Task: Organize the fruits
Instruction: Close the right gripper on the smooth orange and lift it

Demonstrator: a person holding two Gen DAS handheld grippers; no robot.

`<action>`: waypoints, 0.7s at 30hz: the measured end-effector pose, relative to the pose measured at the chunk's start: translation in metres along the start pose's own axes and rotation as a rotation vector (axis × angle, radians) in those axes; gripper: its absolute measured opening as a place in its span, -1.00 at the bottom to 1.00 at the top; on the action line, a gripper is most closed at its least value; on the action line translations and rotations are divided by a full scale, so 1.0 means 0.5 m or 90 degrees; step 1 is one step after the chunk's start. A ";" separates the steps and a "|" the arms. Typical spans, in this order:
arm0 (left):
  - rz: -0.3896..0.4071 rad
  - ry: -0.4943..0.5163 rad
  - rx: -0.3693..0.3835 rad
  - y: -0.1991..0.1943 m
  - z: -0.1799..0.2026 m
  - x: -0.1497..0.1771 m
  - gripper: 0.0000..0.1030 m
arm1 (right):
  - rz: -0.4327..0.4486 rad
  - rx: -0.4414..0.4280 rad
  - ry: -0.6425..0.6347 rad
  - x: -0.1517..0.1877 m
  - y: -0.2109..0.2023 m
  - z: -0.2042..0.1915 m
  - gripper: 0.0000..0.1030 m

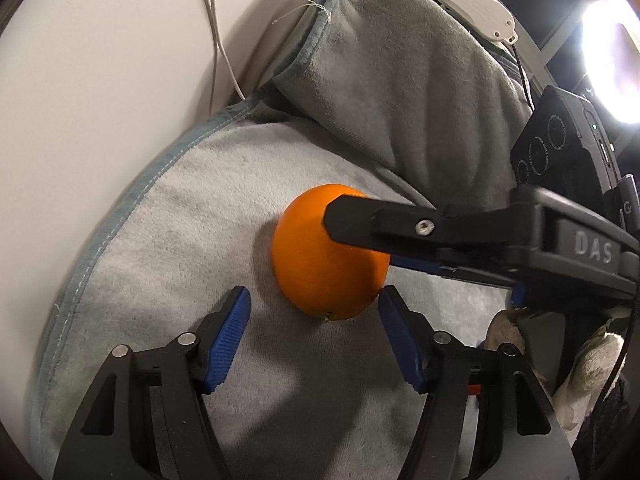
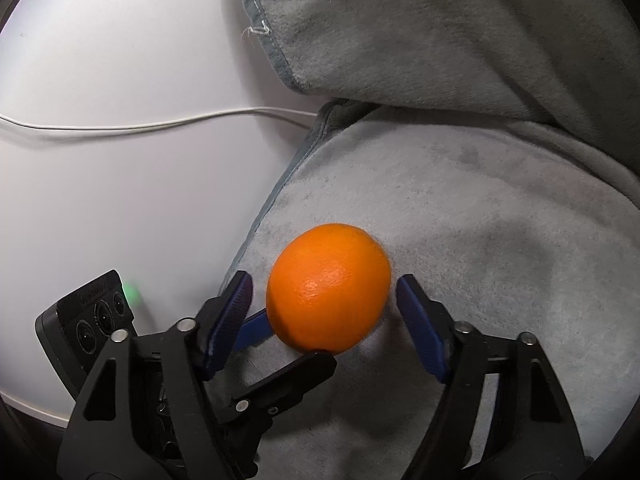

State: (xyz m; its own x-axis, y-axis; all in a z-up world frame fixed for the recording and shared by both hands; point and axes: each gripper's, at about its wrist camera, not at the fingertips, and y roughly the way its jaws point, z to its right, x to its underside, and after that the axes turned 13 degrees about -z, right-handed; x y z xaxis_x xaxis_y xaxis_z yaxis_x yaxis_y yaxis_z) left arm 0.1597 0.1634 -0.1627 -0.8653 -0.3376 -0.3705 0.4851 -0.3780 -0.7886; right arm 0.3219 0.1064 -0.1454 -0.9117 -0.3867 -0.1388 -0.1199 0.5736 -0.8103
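- The orange [image 1: 330, 258] lies on the grey towel [image 1: 172, 240], near the towel's stitched edge where it meets the white table [image 1: 100, 80].
- My left gripper [image 1: 314, 308] has its jaws spread wide, one blue pad [image 1: 228, 340] on each side of the fruit's near end; I see a gap between each pad and the peel, so I hold nothing there.
- My right gripper [image 2: 324, 294] is also spread wide, the orange [image 2: 329, 288] sitting between its blue pads [image 2: 420, 328] with towel showing on both sides, so no grip there either.
- In the left wrist view my right gripper [image 1: 460, 236] comes in from the right, its black fingertip lying across the top of the orange (whether it touches the peel I cannot tell).
- In the right wrist view my left gripper [image 2: 280, 376] crosses below the orange, one black tip just under the fruit and a blue pad beside its left flank.
- A white cable [image 2: 140, 122] runs over the table toward the grey towel [image 2: 480, 240], which is bunched up in a thick fold behind the fruit.
- A gloved hand [image 1: 592, 360] shows at the right edge of the left wrist view, under the right gripper's body.
- A bright lamp [image 1: 612, 52] glares in the upper right corner.
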 end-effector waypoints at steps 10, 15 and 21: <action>0.000 0.027 -0.006 0.004 0.020 -0.001 -0.04 | 0.006 -0.005 0.012 0.007 -0.005 0.011 0.33; 0.002 0.029 -0.010 -0.001 0.026 0.004 -0.04 | 0.012 0.007 0.001 0.017 -0.012 0.002 0.31; 0.013 0.038 -0.017 -0.017 0.043 0.020 -0.05 | 0.021 0.001 0.002 0.037 -0.032 -0.002 0.31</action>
State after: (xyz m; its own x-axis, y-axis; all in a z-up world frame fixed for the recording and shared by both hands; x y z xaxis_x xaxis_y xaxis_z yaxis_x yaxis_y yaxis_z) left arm 0.1497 0.1447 -0.1489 -0.8616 -0.2924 -0.4149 0.5000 -0.3486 -0.7928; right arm 0.3068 0.0907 -0.1342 -0.9161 -0.3658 -0.1639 -0.0890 0.5843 -0.8066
